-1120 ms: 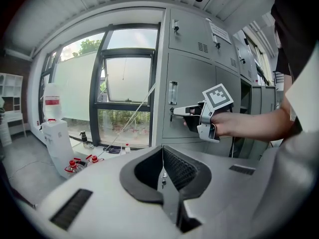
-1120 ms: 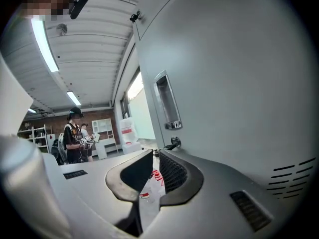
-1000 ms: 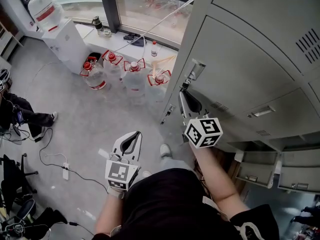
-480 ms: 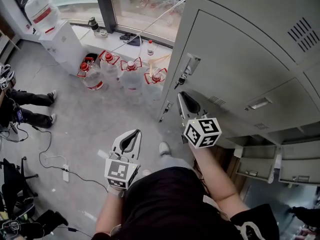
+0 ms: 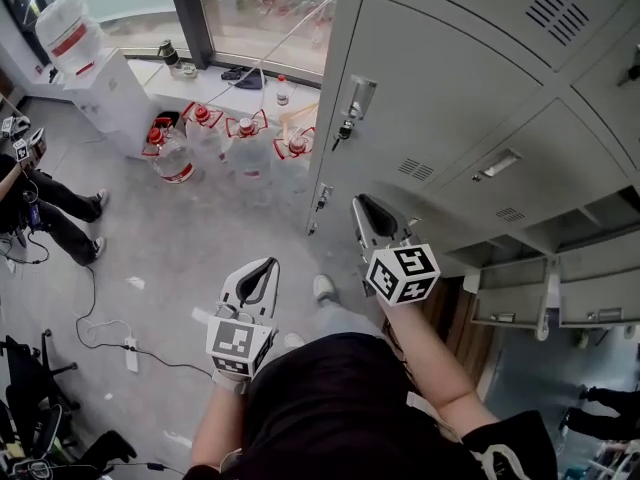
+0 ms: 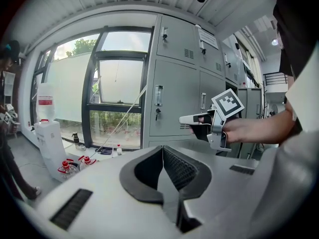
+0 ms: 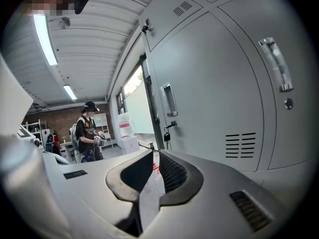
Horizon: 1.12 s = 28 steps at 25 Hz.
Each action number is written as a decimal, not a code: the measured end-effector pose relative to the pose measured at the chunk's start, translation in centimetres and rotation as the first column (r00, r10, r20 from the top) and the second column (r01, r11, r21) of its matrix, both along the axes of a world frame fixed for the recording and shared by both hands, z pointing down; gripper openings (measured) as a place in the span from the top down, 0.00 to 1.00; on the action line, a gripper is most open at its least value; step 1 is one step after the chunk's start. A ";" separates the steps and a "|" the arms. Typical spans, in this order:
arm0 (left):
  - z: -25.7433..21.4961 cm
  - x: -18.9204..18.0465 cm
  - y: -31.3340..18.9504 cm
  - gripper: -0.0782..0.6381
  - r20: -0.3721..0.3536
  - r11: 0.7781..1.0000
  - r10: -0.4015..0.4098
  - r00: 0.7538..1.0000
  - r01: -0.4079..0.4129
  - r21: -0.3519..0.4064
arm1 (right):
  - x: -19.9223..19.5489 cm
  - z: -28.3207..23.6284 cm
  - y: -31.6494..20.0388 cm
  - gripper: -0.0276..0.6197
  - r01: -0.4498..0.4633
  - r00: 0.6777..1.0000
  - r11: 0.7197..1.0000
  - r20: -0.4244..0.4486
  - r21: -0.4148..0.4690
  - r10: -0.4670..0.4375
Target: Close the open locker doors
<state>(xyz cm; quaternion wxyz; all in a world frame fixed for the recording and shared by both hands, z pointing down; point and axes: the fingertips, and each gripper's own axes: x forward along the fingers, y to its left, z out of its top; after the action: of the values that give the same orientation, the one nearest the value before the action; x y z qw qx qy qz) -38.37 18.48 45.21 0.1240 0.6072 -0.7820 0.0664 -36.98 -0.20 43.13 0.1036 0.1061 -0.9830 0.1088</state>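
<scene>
Sliding rightward along the lockers [image 5: 450,78], the right gripper [image 5: 368,208], jaws nearly together and empty like the left gripper's [image 5: 262,273], has neared the open locker doors [image 5: 510,298] low at right, which are not yet closed.

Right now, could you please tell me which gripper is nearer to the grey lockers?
Right. The right gripper is raised close in front of the closed doors of the lockers; the left gripper is farther out from them, over the floor.
</scene>
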 end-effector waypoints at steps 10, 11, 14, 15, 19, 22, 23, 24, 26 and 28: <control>0.6 5.5 1.8 0.86 -0.013 0.992 0.122 0.992 -0.121 0.025 | 8.5 0.8 3.8 0.86 -0.089 0.996 0.996 -0.024 0.016 0.089; 0.7 6.0 1.7 0.86 -0.013 0.990 0.140 0.990 -0.140 0.025 | 9.3 0.9 3.9 0.86 -0.101 0.994 0.995 -0.027 0.018 0.102; 0.9 7.6 1.1 0.86 -0.016 0.981 0.192 0.981 -0.192 0.028 | 11.9 1.1 3.9 0.86 -0.143 0.989 0.990 -0.037 0.022 0.144; 0.9 8.0 0.7 0.86 -0.018 0.978 0.208 0.978 -0.208 0.030 | 12.9 1.1 3.6 0.86 -0.160 0.986 0.987 -0.040 0.024 0.161; 0.7 9.9 -1.4 0.86 -0.020 0.961 0.276 0.961 -0.275 0.039 | 16.9 0.9 1.4 0.86 -0.253 0.966 0.967 -0.043 0.034 0.255; 0.4 11.7 -3.5 0.86 -0.016 0.943 0.331 0.944 -0.330 0.043 | 20.6 0.7 -1.1 0.86 -0.332 0.942 0.943 -0.036 0.039 0.333; 0.4 12.4 -4.4 0.86 -0.014 0.936 0.349 0.937 -0.348 0.043 | 21.8 0.6 -2.1 0.86 -0.356 0.933 0.933 -0.034 0.041 0.358; 0.3 13.0 -5.3 0.86 -0.013 0.929 0.367 0.930 -0.367 0.043 | 23.1 0.5 -3.1 0.86 -0.381 0.923 0.924 -0.033 0.043 0.382; 0.1 14.5 -7.4 0.86 -0.008 0.914 0.403 0.915 -0.402 0.042 | 25.8 0.1 -5.2 0.86 -0.431 0.901 0.901 -0.028 0.050 0.433; -0.2 16.2 -9.5 0.86 -0.004 0.897 0.440 0.898 -0.439 0.043 | 29.0 -0.3 -7.3 0.86 -0.485 0.873 0.873 -0.022 0.057 0.486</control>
<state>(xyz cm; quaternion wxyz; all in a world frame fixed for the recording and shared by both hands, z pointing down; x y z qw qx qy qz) -22.21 8.93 44.99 0.0987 0.7708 -0.6251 0.0728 -7.99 -7.46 42.84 0.0880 0.3538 -0.9252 0.1049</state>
